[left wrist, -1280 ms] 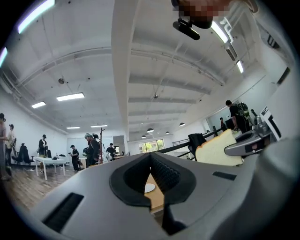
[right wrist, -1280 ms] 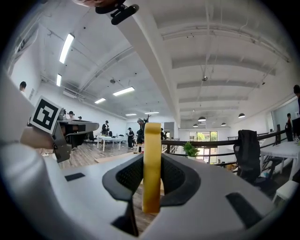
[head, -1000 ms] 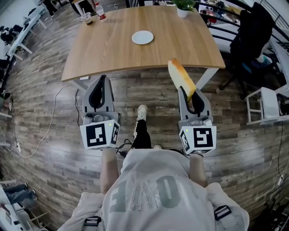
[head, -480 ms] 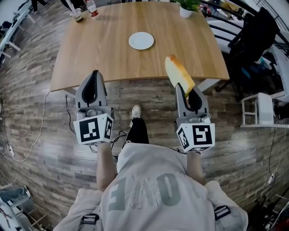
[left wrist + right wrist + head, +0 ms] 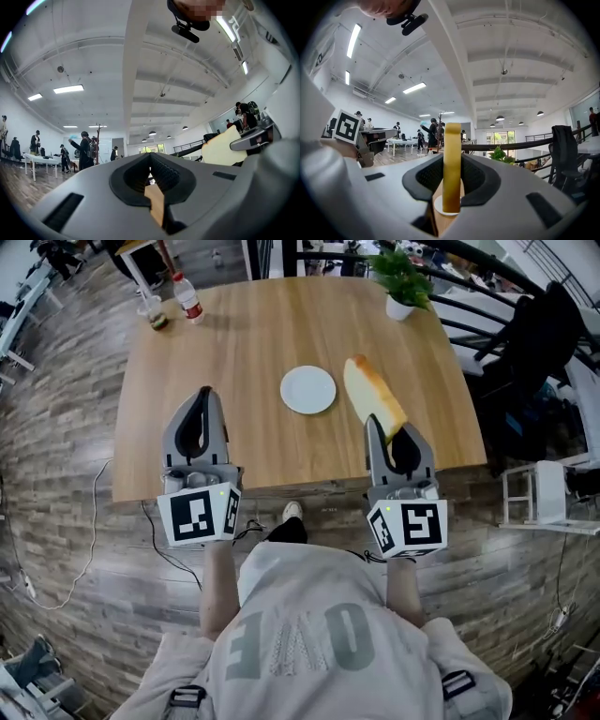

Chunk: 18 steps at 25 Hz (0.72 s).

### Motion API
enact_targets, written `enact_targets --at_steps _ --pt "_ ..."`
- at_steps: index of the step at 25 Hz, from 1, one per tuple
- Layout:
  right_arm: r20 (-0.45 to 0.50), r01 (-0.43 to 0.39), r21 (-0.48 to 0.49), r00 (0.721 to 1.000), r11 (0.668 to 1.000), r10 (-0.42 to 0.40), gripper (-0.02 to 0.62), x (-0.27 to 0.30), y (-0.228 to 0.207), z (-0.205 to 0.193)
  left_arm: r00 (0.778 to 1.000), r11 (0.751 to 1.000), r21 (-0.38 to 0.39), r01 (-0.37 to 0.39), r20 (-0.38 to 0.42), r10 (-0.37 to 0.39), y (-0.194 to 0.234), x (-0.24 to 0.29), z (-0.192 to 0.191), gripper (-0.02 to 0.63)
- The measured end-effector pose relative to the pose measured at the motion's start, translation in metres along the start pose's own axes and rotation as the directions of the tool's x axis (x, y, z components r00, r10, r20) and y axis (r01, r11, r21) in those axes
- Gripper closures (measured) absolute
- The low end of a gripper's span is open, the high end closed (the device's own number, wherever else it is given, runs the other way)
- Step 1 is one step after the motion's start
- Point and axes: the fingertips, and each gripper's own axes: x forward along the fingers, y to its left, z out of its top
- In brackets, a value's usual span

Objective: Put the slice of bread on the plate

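Bread (image 5: 373, 401) juts lengthwise forward, on edge, from the right gripper (image 5: 392, 435) clamping it; left gripper (image 5: 201, 401) closed, empty.

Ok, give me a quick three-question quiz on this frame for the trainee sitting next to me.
1. True or false: the slice of bread is lying flat on the plate.
2. Which hand's gripper holds the bread? A: left. B: right. C: neither.
3. Fill in: at the far right corner of the table stands a ____.

Key
1. False. The bread stands on edge, clamped in a gripper, beside the plate over the table.
2. B. The right gripper has its jaws closed on the slice.
3. Potted plant.
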Motion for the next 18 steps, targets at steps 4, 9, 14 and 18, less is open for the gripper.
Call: enact_targets --at_steps 4,9,14,18 --pt "0.009 0.028 0.004 1.000 1.000 -0.028 0.503 0.054 -0.008 0.008 0.999 0.999 0.000 0.035 0.011 -0.035 0.019 0.050 -0.007 0.598" --pt "-0.018 0.041 0.027 0.999 0.999 -0.041 0.503 0.105 -0.011 0.008 0.997 0.997 -0.016 0.071 0.007 -0.071 0.032 0.095 -0.018 0.598" --pt "-0.037 0.030 0.012 0.999 0.999 -0.030 0.503 0.124 -0.018 0.005 0.997 0.996 -0.053 0.070 -0.018 -0.071 0.029 0.116 -0.038 0.598" --pt "-0.048 0.015 0.018 0.999 1.000 -0.014 0.503 0.131 -0.028 0.001 0.998 0.996 -0.068 0.056 -0.035 -0.058 0.022 0.125 -0.045 0.598"
